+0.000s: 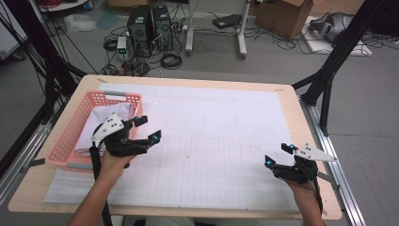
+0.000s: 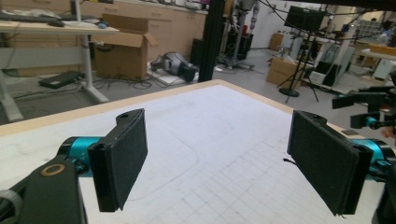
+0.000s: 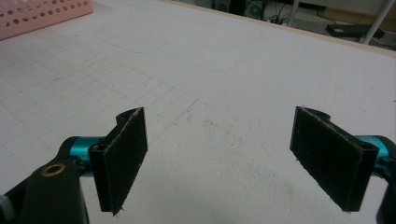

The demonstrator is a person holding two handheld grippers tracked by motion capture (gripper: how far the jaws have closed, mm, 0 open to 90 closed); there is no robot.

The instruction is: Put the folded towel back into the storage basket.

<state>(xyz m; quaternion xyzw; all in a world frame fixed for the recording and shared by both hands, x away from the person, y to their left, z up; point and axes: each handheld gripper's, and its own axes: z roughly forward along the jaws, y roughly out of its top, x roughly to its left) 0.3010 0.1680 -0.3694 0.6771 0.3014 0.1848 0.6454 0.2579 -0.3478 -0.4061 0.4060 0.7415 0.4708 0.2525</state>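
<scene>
left hand-held gripper [image 1: 149, 128]: spread, flat felt pads | right hand-held gripper [image 1: 278, 154]: spread | perforated pink plastic basket [image 1: 70, 134]: crumpled white cloth [image 1: 108, 118]

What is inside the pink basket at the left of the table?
The pink basket holds a bundle of white cloth, seen in the high view. The left gripper, jaws open, overlaps the near part of the cloth, so what lies under the cloth is hidden.

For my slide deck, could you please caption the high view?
Left tool open beside pink basket holding white cloth; right tool open over gridded mat.
</scene>
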